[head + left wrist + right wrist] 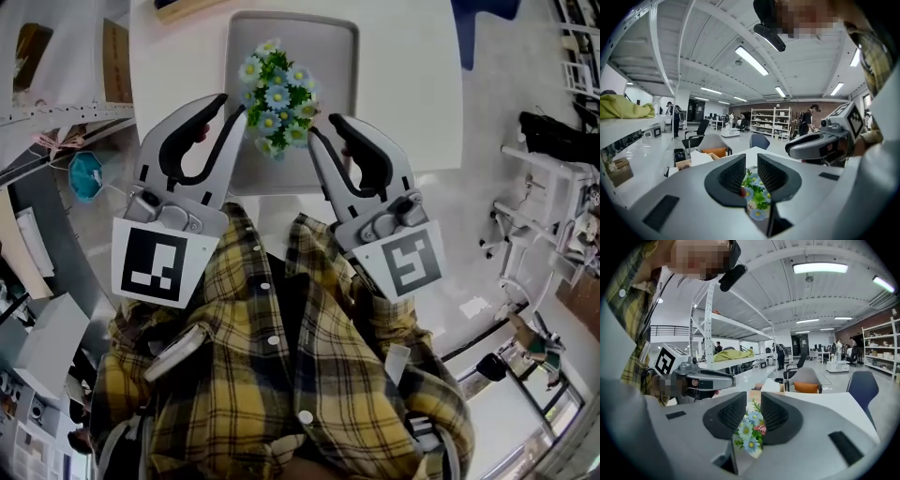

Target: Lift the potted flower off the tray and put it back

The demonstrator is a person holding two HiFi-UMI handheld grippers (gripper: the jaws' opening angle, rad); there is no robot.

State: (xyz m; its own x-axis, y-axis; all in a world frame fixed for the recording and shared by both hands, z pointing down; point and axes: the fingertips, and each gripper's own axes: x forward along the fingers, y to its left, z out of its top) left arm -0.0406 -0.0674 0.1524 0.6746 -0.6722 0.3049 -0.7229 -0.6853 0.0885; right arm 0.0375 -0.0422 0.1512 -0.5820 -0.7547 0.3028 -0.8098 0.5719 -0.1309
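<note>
A potted plant with blue and white flowers (277, 94) stands near the front edge of a grey tray (328, 47) on the white table (412, 94); the blooms hide its pot from above. My left gripper (232, 105) hovers just left of the flowers and my right gripper (326, 126) just right of them, neither touching. The left gripper view shows its jaws (751, 164) a narrow gap apart, the flowers (754, 197) beyond them. In the right gripper view the jaws (753, 401) stand likewise narrowly open with the flowers (747, 432) behind.
A wooden item (187, 7) lies at the table's far edge. Beside the table's far right corner is a blue chair (483, 19). Shelving and a teal object (84, 173) stand on the left, white racks (553, 187) on the right.
</note>
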